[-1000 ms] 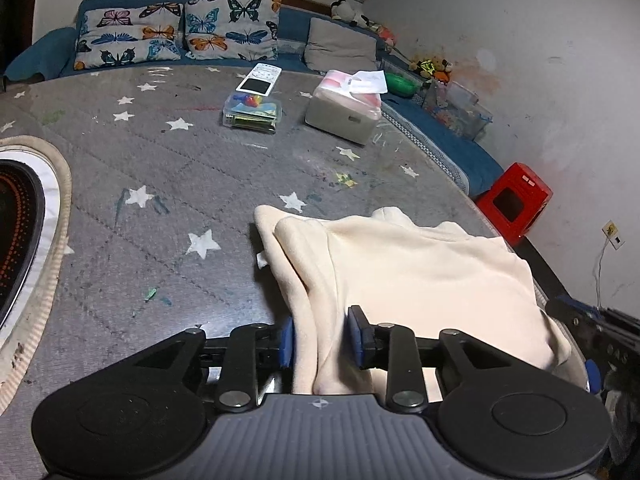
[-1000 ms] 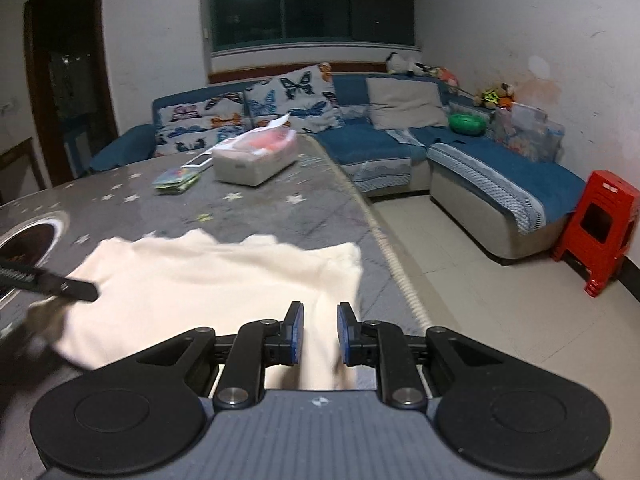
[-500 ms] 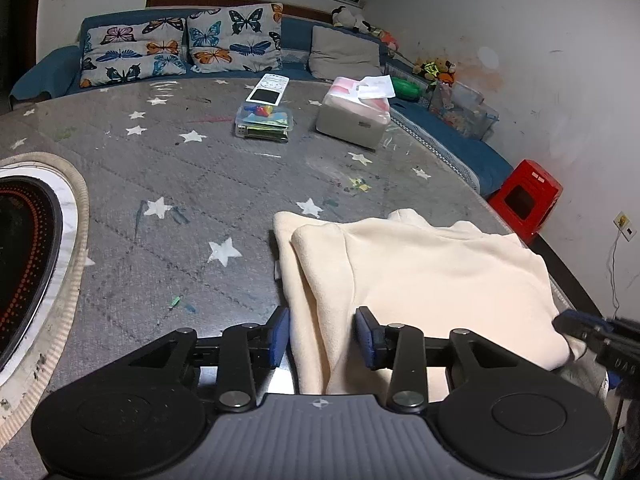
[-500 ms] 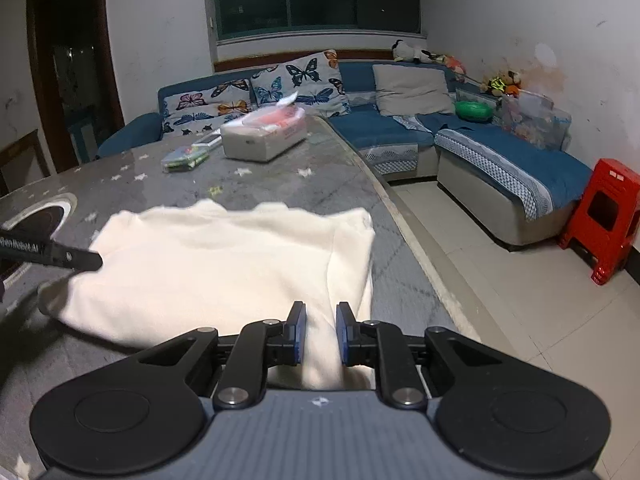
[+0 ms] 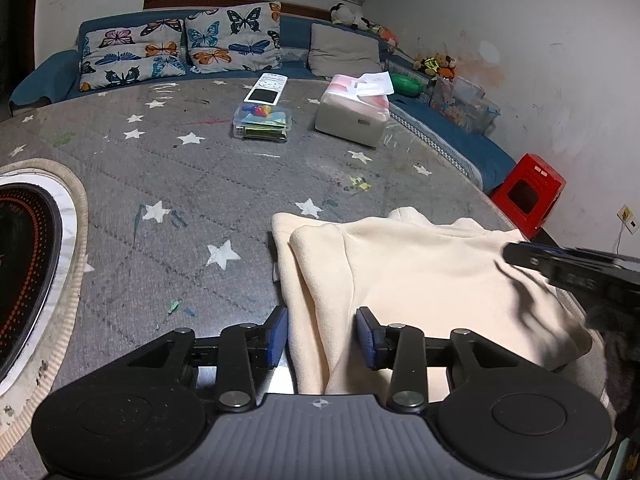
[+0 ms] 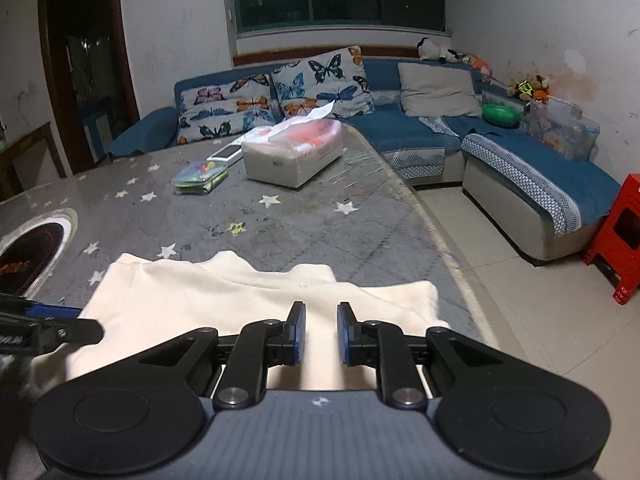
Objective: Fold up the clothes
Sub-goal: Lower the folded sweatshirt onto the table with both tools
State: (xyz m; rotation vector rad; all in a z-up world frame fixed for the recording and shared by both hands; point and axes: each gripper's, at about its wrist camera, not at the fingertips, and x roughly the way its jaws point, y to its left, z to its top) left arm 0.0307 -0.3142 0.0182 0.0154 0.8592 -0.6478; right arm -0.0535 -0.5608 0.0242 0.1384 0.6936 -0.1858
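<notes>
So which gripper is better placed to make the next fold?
Probably left: the left gripper is open astride the garment's layered edge. The right gripper is open over flat cloth.

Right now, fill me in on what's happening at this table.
A person with a gripper in each hand is folding a cream garment on the grey star-patterned table. The left gripper has its fingers spread, with the garment's near edge between them. The right gripper sits open over the opposite side. A tissue box and remote lie farther back.
</notes>
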